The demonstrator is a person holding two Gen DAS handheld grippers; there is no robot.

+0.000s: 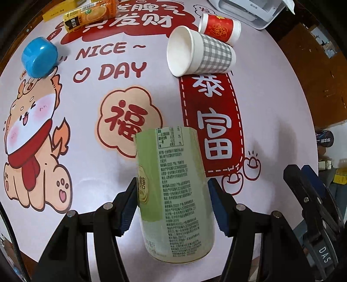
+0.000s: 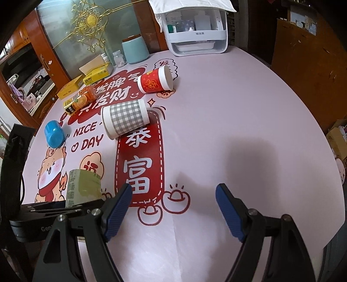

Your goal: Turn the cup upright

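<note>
My left gripper (image 1: 173,191) is shut on a pale green printed cup (image 1: 175,195) and holds it above the table; the cup also shows in the right wrist view (image 2: 84,186), at the left. My right gripper (image 2: 173,195) is open and empty over the pink tablecloth (image 2: 238,130); it shows at the right edge of the left wrist view (image 1: 308,186). A grey checked paper cup (image 1: 199,52) (image 2: 125,119) lies on its side, mouth toward the left gripper. A red paper cup (image 1: 219,27) (image 2: 155,81) lies on its side behind it. A blue cup (image 1: 39,57) (image 2: 53,134) lies tipped at the left.
An orange juice bottle (image 1: 89,15) (image 2: 81,99) lies at the back left, next to yellow boxes (image 2: 86,80). A white storage box (image 2: 197,41), a teal canister (image 2: 134,50) and a small jar (image 2: 119,58) stand at the table's far edge. A wooden cabinet (image 2: 303,71) is on the right.
</note>
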